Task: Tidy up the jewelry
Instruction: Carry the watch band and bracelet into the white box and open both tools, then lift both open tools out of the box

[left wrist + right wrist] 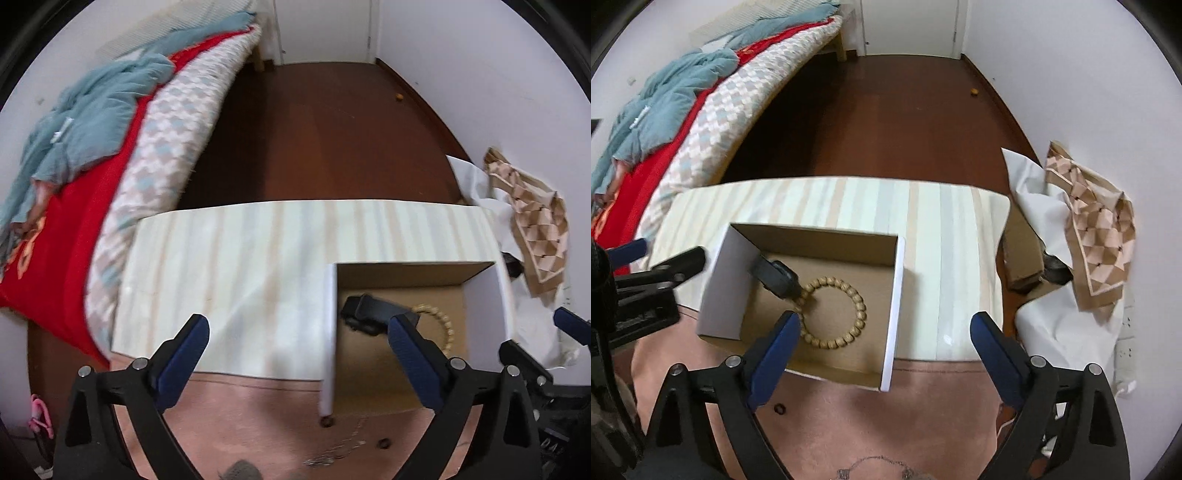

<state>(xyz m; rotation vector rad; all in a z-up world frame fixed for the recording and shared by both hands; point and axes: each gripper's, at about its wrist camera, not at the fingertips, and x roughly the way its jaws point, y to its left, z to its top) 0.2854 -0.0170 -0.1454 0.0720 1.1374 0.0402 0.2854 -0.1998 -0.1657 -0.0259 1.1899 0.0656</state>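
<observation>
An open cardboard box with white outer walls [894,295] [330,332] stands on a striped mat. Inside lie a wooden bead bracelet [858,306] [445,325] and a black watch [775,277] [364,308]. On the pink cloth in front lie a small dark ring [779,409] [385,443], a thin silver chain [332,452] and a necklace [875,466] at the bottom edge. My left gripper [299,363] is open and empty over the box's left wall. My right gripper [886,360] is open and empty over the box's near right corner.
The striped mat [942,229] lies over the pink cloth [886,417]. A bed with a red blanket [74,236] and a teal garment is at the left. A patterned scarf [1100,229] on white paper lies to the right. Dark wooden floor [325,129] is beyond.
</observation>
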